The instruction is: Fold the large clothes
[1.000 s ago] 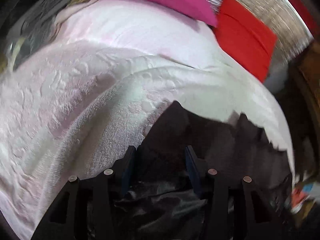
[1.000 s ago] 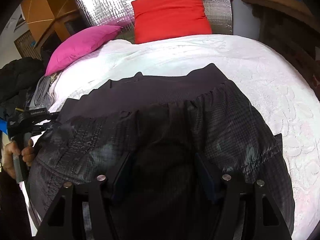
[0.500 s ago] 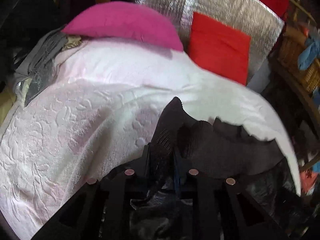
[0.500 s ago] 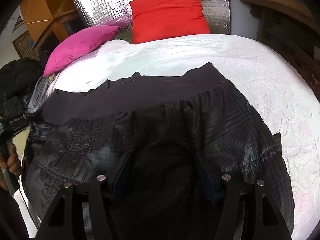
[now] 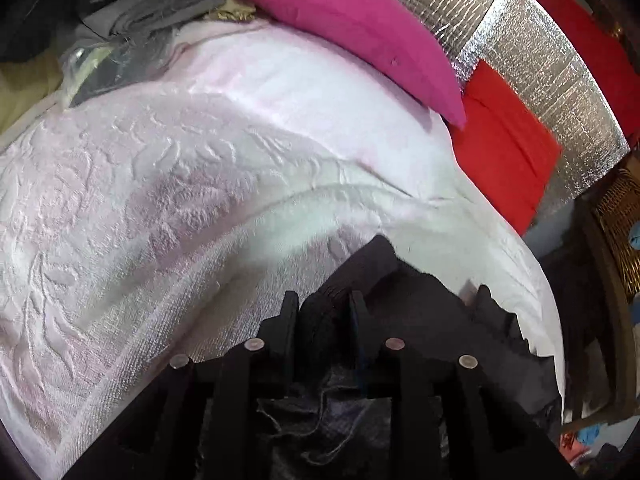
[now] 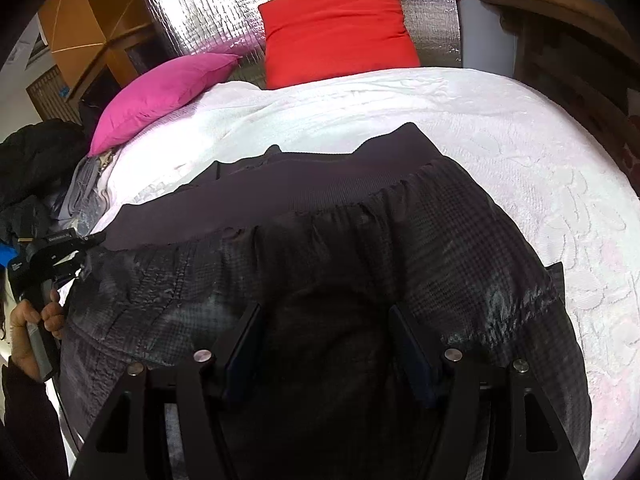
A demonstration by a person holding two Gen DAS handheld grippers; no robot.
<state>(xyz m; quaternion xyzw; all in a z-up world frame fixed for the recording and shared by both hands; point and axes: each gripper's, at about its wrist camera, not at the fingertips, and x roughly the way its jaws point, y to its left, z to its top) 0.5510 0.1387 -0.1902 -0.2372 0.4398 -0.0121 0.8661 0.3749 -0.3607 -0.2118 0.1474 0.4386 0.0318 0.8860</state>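
A large dark checked garment (image 6: 360, 248) with a ribbed dark waistband (image 6: 280, 184) lies spread on a white embossed bedspread (image 6: 520, 152). My left gripper (image 5: 323, 308) is shut on the ribbed waistband corner (image 5: 320, 320) at the garment's left end; it also shows at the left edge of the right wrist view (image 6: 76, 248), held in a hand. My right gripper (image 6: 326, 320) is open, its jaws wide apart just above the middle of the garment, with nothing held.
A pink pillow (image 6: 160, 92) and a red pillow (image 6: 336, 28) lean against a silver foil headboard (image 6: 208, 12). Grey clothes (image 5: 132, 20) are piled at the bed's left side. Wicker baskets (image 5: 620, 224) and dark furniture stand to the right.
My left gripper closed on the waistband corner and has pulled it a little left, stretching the band. My right gripper stayed open over the garment.
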